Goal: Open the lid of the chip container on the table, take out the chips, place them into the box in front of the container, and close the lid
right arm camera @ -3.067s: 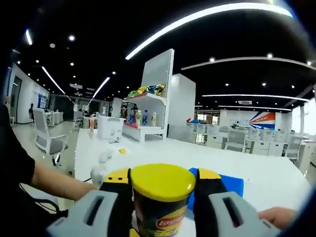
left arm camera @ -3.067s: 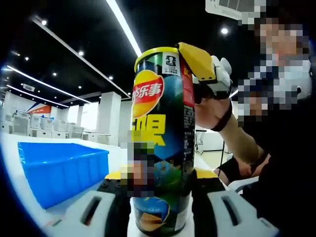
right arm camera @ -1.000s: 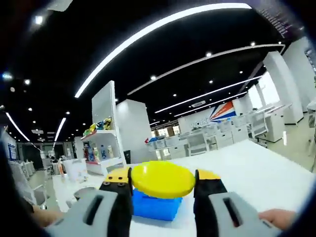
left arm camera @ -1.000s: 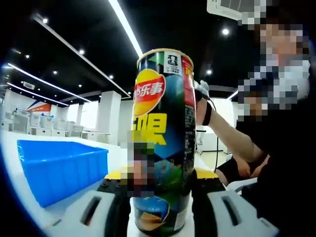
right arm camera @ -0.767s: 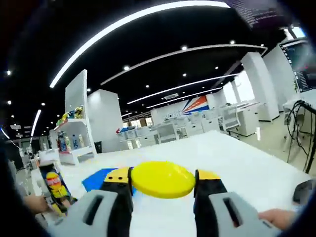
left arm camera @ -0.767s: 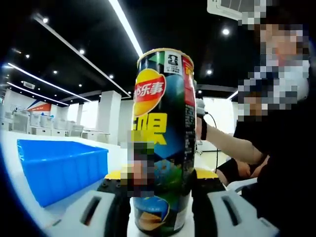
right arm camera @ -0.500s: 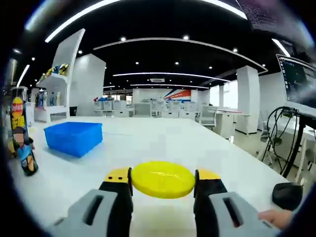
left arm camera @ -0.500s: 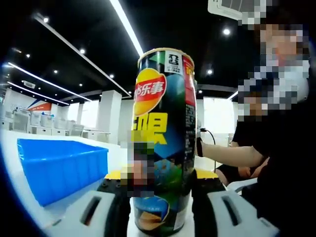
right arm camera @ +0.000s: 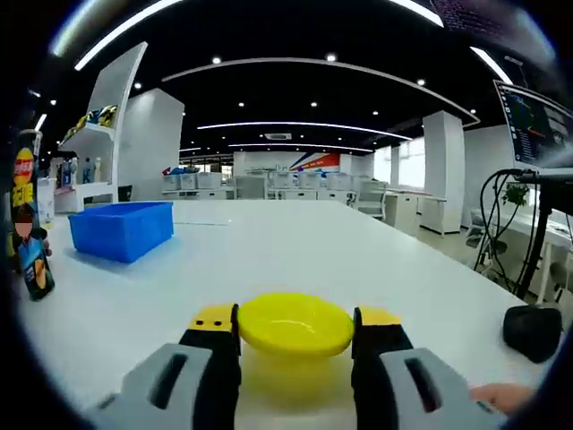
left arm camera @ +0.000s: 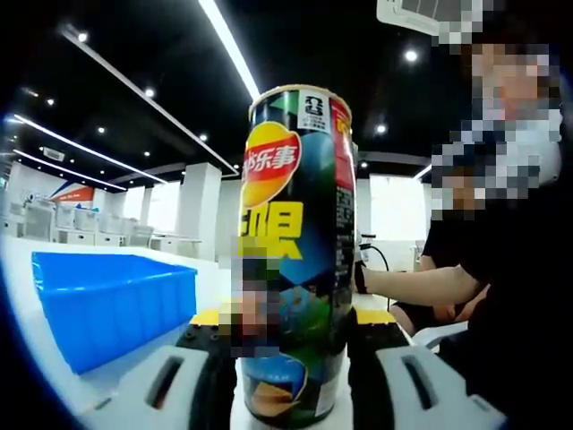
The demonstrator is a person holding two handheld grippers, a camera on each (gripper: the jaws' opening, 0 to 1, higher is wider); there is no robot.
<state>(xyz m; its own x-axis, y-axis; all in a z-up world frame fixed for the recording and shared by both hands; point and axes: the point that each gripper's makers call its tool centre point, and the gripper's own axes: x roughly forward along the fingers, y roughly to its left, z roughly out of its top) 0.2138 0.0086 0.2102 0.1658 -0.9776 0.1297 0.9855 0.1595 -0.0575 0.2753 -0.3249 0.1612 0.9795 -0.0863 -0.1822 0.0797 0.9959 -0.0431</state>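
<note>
So the white surface (right arm camera: pixel 295 260) takes up most of the right gripper view, stretching way back into a big open office. The blue box (right arm camera: pixel 121 228) sits on it off to the left, well apart from the right gripper (right arm camera: pixel 295 345). In the left gripper view the same box (left arm camera: pixel 112 305) is on the left, near the can and a bit behind it.

The chip can (left arm camera: pixel 295 251) stands upright on the surface, right between the fingers of the left gripper (left arm camera: pixel 294 345), which are closed in tight on its lower part. Its top is open, no lid on it. You can also spot the can (right arm camera: pixel 29 215) at the far left edge of the right gripper view, upright, with the box just to its right from that angle.

The yellow lid (right arm camera: pixel 295 324) is pinched between the right gripper's fingers, held flat and low over the surface, with a yellow reflection right under it. Can't tell if it's actually touching the surface or just hovering above it.

There's a person (left arm camera: pixel 510 269) on the right side of the left gripper view, dark top, forearm reaching across behind the can. A hand (right arm camera: pixel 506 396) peeks in at the bottom right of the right gripper view.

Small stuff: a black mouse-like thing (right arm camera: pixel 533 330) sits on the surface at the right edge, near some cables and a monitor (right arm camera: pixel 537 125).
</note>
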